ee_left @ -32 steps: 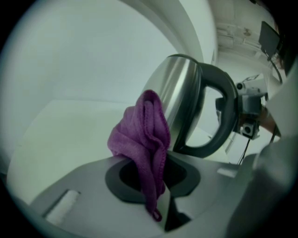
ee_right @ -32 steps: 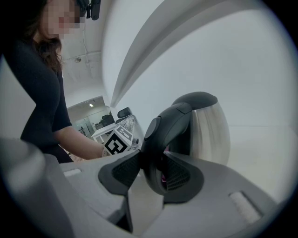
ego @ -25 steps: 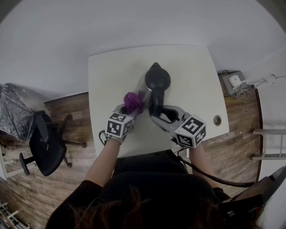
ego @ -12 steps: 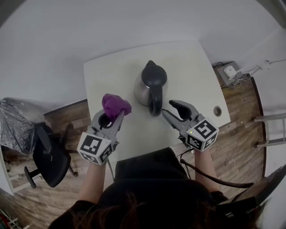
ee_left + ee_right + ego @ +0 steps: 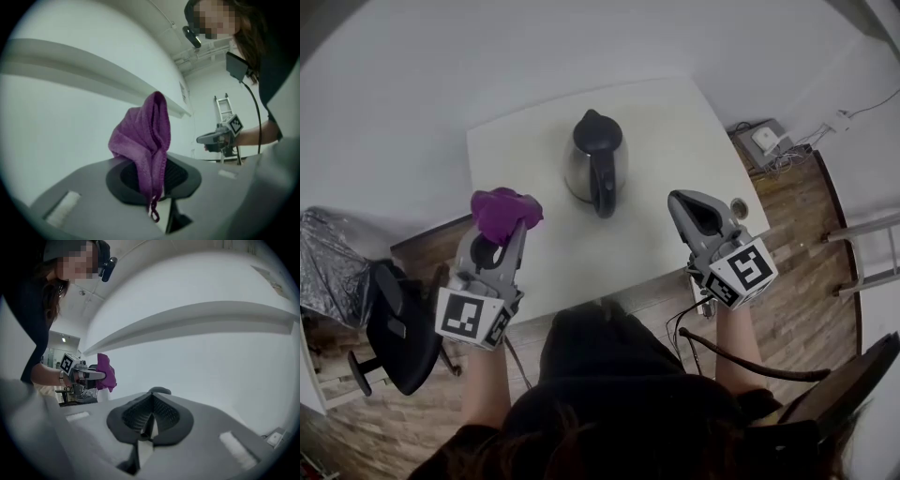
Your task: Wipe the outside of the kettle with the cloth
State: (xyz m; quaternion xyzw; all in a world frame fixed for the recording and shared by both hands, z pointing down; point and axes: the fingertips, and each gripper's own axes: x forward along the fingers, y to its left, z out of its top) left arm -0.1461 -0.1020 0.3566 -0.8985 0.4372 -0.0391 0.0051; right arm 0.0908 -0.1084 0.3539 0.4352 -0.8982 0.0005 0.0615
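**Kettle** (image 5: 595, 159): steel body, black lid and handle. Stands upright on the white table (image 5: 675, 122), towards its far half, handle turned to the person. Touches neither gripper and sits between the two, further from the person than either.

**Cloth** (image 5: 502, 208): purple, bunched. Held up off the table, left of the kettle and well apart from it. In the left gripper view it rises from between the jaws in a soft peak, with one loose corner hanging down below the grip.

**Left gripper** (image 5: 501, 232): raised, over the table's left edge. Jaws drawn narrow and clamped on the cloth, whose fold fills the gap between the pads (image 5: 177, 173). The fingertips are buried under the fabric in the head view.

**Right gripper** (image 5: 686, 202): raised, at the right of the table, beside the kettle but clear of it. Its jaws have just been closing and now meet, the ribbed pads pressed face to face with nothing between them.

**Surroundings**: wood floor (image 5: 806, 244); black office chair (image 5: 394, 328) at the left.
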